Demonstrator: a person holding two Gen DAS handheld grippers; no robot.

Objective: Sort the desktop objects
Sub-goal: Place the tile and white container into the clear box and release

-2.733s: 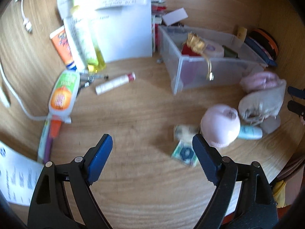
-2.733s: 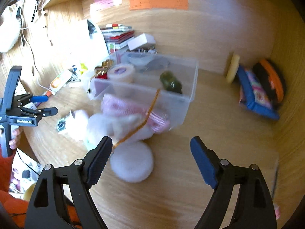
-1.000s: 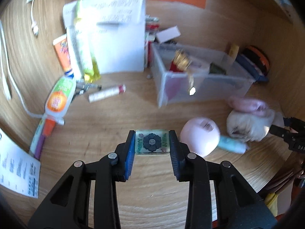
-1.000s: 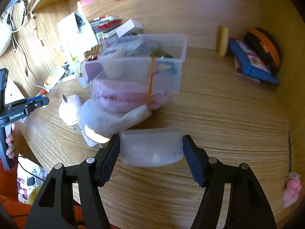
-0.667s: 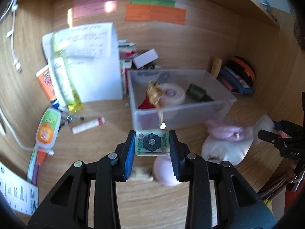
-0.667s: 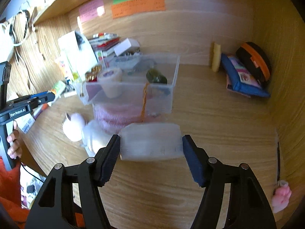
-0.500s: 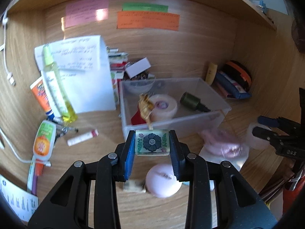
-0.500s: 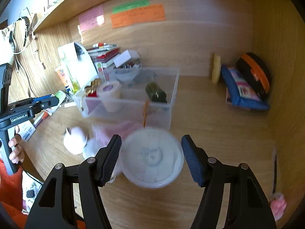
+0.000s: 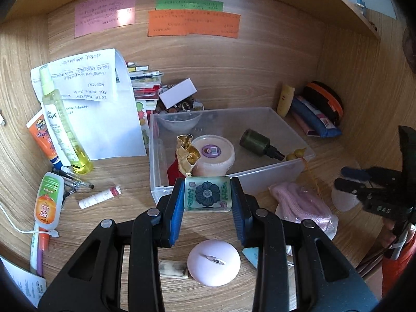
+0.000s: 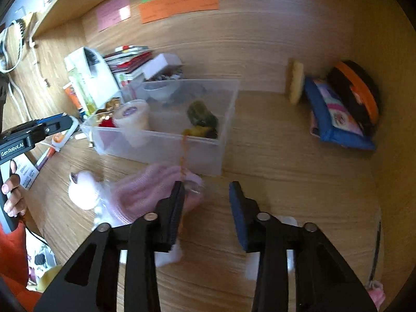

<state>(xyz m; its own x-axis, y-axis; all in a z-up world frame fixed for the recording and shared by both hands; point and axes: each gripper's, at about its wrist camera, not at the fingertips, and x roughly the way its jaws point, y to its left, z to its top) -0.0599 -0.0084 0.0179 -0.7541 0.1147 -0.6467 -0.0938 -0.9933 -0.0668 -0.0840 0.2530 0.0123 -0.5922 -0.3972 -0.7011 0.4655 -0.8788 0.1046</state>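
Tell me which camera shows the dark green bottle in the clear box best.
The left wrist view. There the dark green bottle lies sharp on its side in the clear box, its black cap pointing toward the box's right end. The right wrist view shows the bottle only as a blurred dark green lump behind the box's wall.

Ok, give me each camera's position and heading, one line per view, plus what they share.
Left wrist: on the left gripper, looking forward and down at the bin from its front; it clamps a tile, and the right gripper shows at the right edge.
Right wrist: on the right gripper, facing the bin from nearer its right end; the left gripper and a hand show at the left edge.
Shared: the bin, the pink cloth, the orange note.
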